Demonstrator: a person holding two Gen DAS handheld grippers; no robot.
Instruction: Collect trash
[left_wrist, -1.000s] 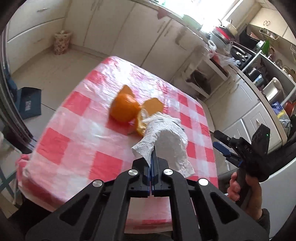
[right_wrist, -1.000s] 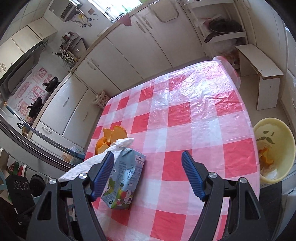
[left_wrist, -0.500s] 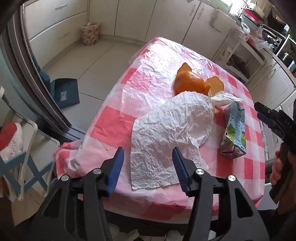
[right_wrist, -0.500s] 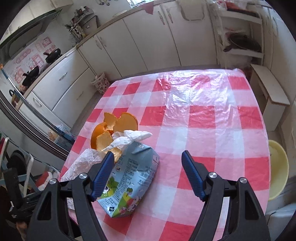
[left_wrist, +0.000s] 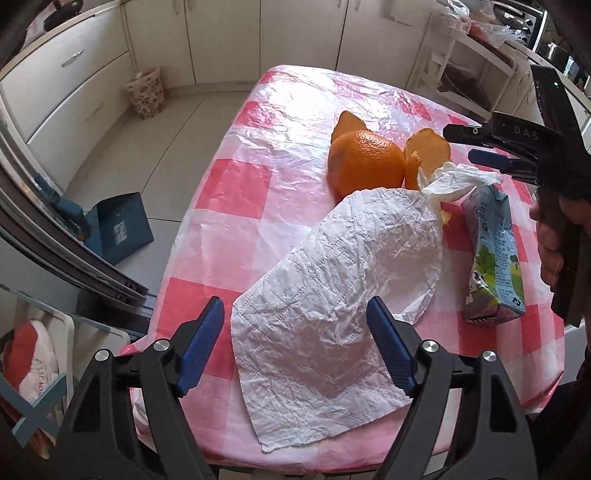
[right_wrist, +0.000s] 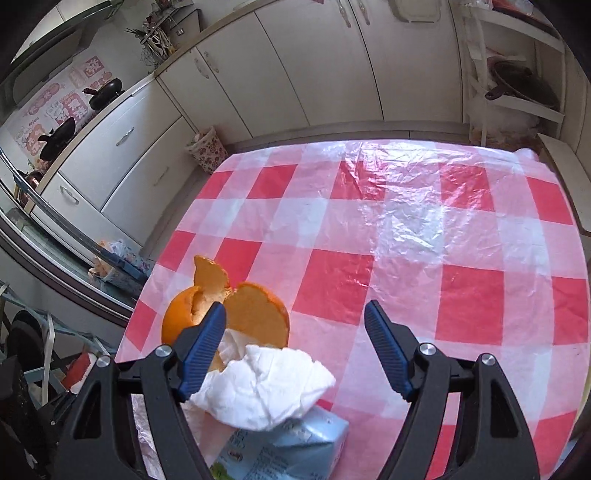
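Claws both apart: left claw (left_wrist: 295, 341) over crumpled napkin (left_wrist: 343, 280), right claw (right_wrist: 295, 347) above juice carton (right_wrist: 291, 448), orange peel (right_wrist: 229, 314).

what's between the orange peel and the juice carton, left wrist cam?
The twisted end of the paper towel lies between orange peel and juice carton, in the left wrist view.

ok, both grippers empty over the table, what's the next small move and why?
Probably ease the right gripper down and close on the juice carton. Its jaws stand open right above the carton, which lies partly under the crumpled tissue beside the orange peel. The left gripper, open as well, hovers over the flat paper sheet, a harder pinch.
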